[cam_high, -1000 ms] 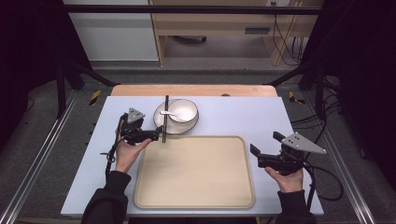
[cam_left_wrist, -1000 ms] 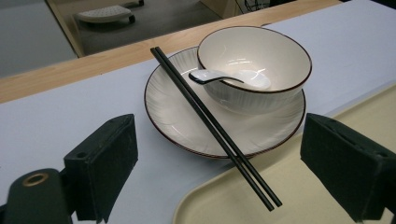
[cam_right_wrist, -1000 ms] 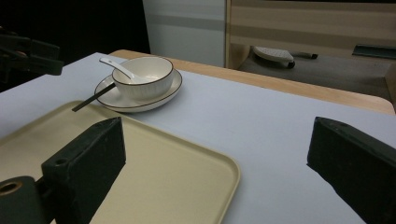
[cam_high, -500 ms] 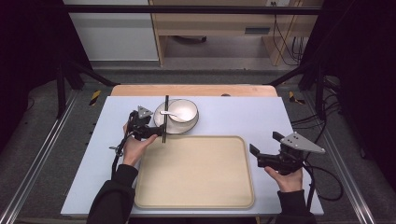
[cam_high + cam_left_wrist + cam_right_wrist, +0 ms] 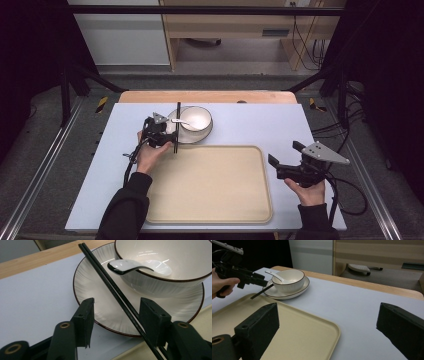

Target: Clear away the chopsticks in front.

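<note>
A pair of black chopsticks [image 5: 177, 129] lies across the left rim of a white plate [image 5: 204, 135] and reaches onto the tray's far edge. On the plate stands a white bowl [image 5: 197, 119] with a white spoon [image 5: 179, 121] in it. My left gripper [image 5: 171, 140] is open, its jaws on either side of the chopsticks [image 5: 117, 293], which run close to the right jaw. The plate [image 5: 100, 305], bowl [image 5: 170, 270] and spoon [image 5: 127, 266] lie just beyond. My right gripper [image 5: 285, 154] is held open over the table, right of the tray, with nothing between its jaws [image 5: 328, 312].
A large beige tray [image 5: 210, 185] lies at the table's front middle, with nothing on it. The pale blue tabletop [image 5: 255, 125] has free room at the right and far left. A wooden strip [image 5: 210, 96] edges the back. Cables trail from both grippers.
My left gripper has moved right and a little forward, bringing its jaws around the chopsticks by the plate. The right gripper has stayed in place.
</note>
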A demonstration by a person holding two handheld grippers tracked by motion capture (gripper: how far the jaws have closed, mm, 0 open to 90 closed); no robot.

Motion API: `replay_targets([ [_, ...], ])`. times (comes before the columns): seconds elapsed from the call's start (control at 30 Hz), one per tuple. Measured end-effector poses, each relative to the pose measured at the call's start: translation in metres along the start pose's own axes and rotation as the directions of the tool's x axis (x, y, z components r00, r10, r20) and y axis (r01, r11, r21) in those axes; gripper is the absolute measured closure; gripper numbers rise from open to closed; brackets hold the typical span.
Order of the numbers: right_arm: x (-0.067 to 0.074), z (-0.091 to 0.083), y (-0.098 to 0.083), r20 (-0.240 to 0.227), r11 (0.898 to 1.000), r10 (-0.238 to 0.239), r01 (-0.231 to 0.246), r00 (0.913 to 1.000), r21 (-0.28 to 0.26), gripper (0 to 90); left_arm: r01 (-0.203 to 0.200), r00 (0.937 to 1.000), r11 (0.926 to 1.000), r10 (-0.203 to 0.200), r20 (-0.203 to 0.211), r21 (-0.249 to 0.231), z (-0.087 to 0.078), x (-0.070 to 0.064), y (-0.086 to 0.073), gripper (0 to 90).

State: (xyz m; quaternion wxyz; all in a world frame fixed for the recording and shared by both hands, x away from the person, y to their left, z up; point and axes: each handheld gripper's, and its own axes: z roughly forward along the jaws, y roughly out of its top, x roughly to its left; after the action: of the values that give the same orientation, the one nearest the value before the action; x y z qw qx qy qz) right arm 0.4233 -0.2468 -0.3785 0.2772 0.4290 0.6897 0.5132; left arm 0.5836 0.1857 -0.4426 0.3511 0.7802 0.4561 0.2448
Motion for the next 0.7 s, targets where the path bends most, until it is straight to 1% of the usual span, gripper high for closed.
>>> replay_targets([
  [0.1, 0.0001, -0.0001, 0.0, -0.002, 1.0, -0.001, 0.001, 1.0, 0.0, 4.5, 0.011, 0.9999, 0.9999, -0.012, 0.009, 0.008, 0.0054, -0.0011, -0.0014, 55.1],
  [0.3, -0.0002, -0.0002, -0.0001, -0.003, 1.0, 0.0, 0.0, 1.0, 0.0, 4.6, 0.029, 0.9993, 0.9994, -0.03, 0.023, 0.016, 0.0097, -0.0023, -0.0026, 65.4],
  [0.33, 0.0, 0.0, -0.0002, -0.002, 1.0, 0.0, 0.0, 1.0, 0.0, 4.7, 0.036, 0.9991, 0.9993, -0.036, 0.02, 0.013, 0.0103, -0.0027, -0.0027, 67.9],
  [0.5, 0.0003, 0.0008, -0.0004, -0.001, 1.0, -0.005, 0.005, 1.0, 0.002, 4.8, 0.038, 0.9993, 0.999, -0.038, 0.005, 0.021, 0.0113, -0.0018, -0.0032, 76.0],
  [0.6, 0.0, 0.0007, -0.0004, -0.002, 1.0, -0.004, 0.004, 1.0, 0.003, 4.9, 0.038, 0.9993, 0.9989, -0.038, 0.003, 0.026, 0.0116, -0.0016, -0.0035, 77.7],
  [0.63, -0.0002, 0.0006, -0.0004, -0.002, 1.0, -0.004, 0.004, 1.0, 0.002, 5.0, 0.034, 0.9994, 0.999, -0.034, -0.007, 0.027, 0.0118, -0.0018, -0.0034, 77.9],
  [0.7, -0.0001, 0.0007, -0.0004, -0.002, 1.0, -0.005, 0.005, 1.0, 0.003, 5.0, 0.033, 0.9994, 0.9989, -0.033, -0.011, 0.032, 0.0113, -0.0016, -0.0029, 78.6],
])
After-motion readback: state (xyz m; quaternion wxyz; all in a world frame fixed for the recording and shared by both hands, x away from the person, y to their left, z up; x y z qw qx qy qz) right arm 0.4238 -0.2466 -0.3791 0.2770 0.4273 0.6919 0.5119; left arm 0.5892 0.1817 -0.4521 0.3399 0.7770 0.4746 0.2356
